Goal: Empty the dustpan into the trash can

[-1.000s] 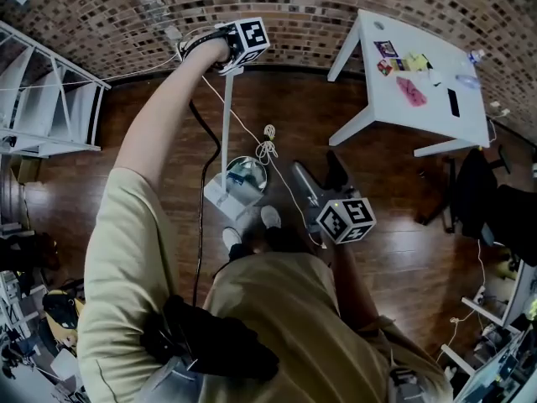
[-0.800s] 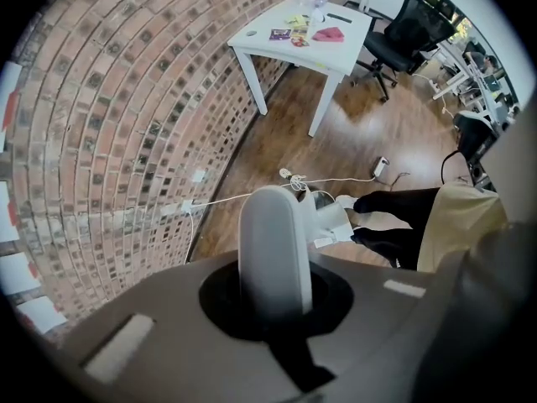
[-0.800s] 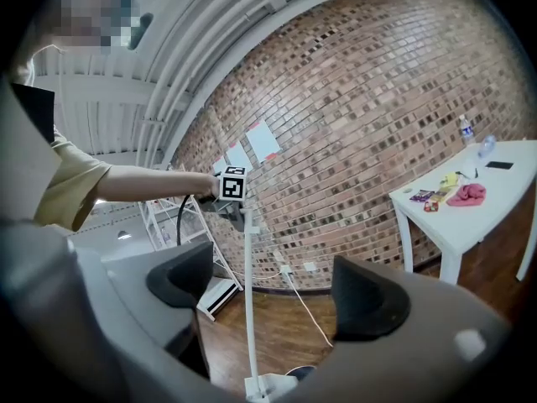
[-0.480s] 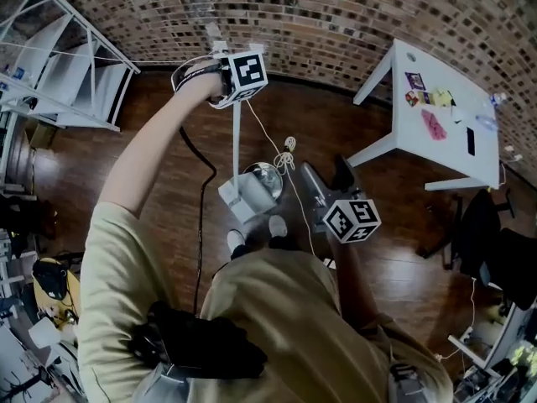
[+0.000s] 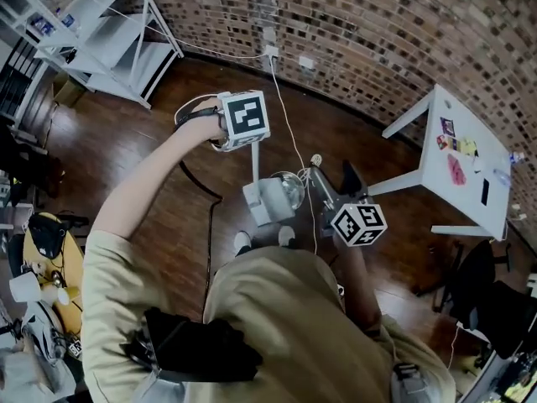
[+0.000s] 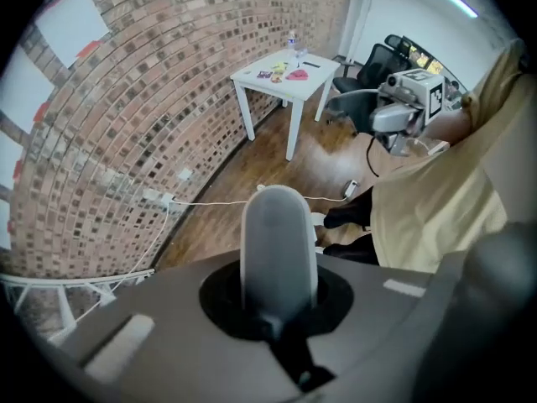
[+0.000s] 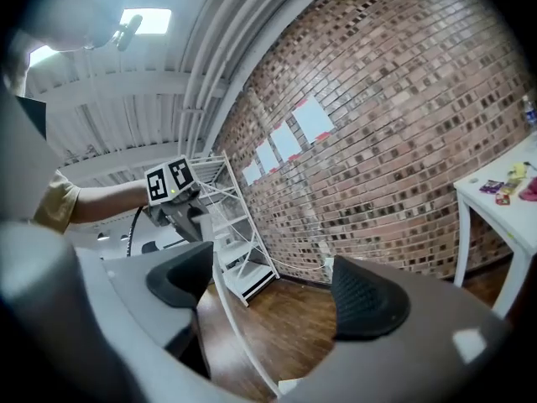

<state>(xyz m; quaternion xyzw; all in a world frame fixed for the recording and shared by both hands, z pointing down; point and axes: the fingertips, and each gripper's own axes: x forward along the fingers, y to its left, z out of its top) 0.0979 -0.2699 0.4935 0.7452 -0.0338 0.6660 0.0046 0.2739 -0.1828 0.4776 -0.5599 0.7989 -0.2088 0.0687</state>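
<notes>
At the far left a white metal shelving rack [image 5: 117, 23] stands against the red-brown brick wall [image 5: 377, 32]. To its right the person's outstretched arm carries the left gripper [image 5: 238, 134], which points straight down. It is clamped shut around the rounded top of the long pale-grey handle [image 5: 254, 168]. The handle drops to the white plastic dustpan [image 5: 264, 201]. The dustpan hangs over the dark wooden floor [image 5: 151, 141] just ahead of the person's shoes. A round glossy shape sits against the pan's right side; I cannot tell what it is. Further right, near the pan but apart from it, the right gripper [image 5: 329, 175] is held level, its jaws spread and empty. At the far right stands a white rectangular surface [image 5: 461, 200] with small colourful items on it.
</notes>
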